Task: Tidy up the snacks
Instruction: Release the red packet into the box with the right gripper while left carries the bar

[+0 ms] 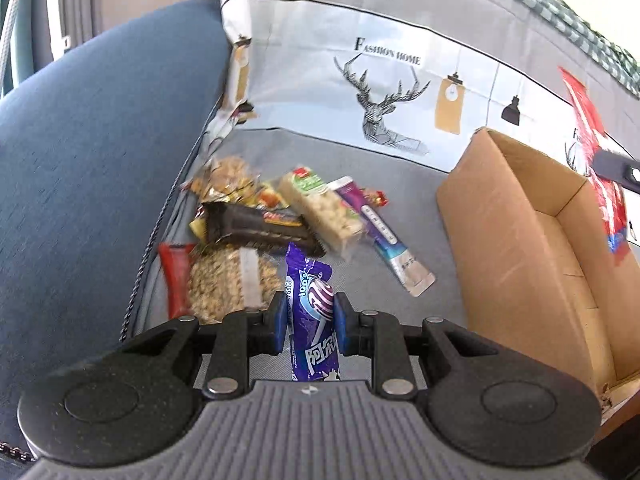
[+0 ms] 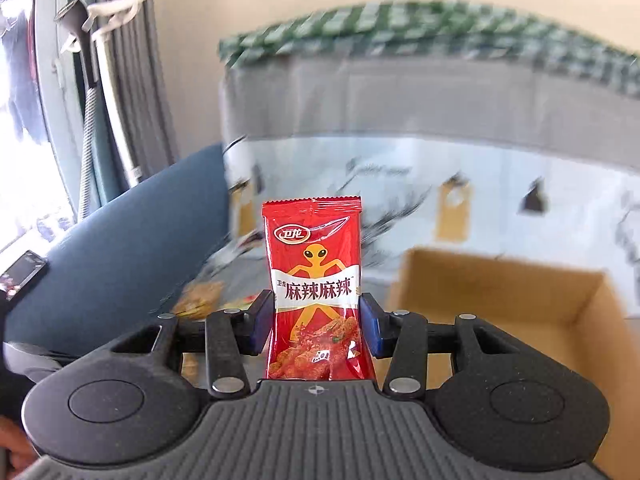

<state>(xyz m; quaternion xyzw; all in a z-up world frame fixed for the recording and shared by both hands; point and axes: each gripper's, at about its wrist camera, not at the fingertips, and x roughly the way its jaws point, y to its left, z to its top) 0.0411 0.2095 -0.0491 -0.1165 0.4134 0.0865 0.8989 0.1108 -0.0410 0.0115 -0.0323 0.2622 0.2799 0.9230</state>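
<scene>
My left gripper (image 1: 310, 314) is shut on a purple lollipop packet (image 1: 310, 300), held above the grey sofa seat. Behind it lies a pile of snacks: a dark chocolate bar (image 1: 256, 228), a puffed rice bar (image 1: 322, 210), a purple-white stick packet (image 1: 384, 236), a red packet (image 1: 176, 276) and a grain bar (image 1: 228, 282). My right gripper (image 2: 318, 320) is shut on a red spicy snack packet (image 2: 316, 280), held upright left of the open cardboard box (image 2: 500, 292). That packet (image 1: 592, 148) and a right fingertip (image 1: 616, 166) show above the box (image 1: 516, 232) in the left wrist view.
A blue sofa armrest (image 1: 92, 152) runs along the left. A printed deer cover (image 1: 380, 96) drapes the sofa back. A phone (image 2: 22, 274) lies on the armrest. Curtains and a window (image 2: 36, 92) stand at the far left.
</scene>
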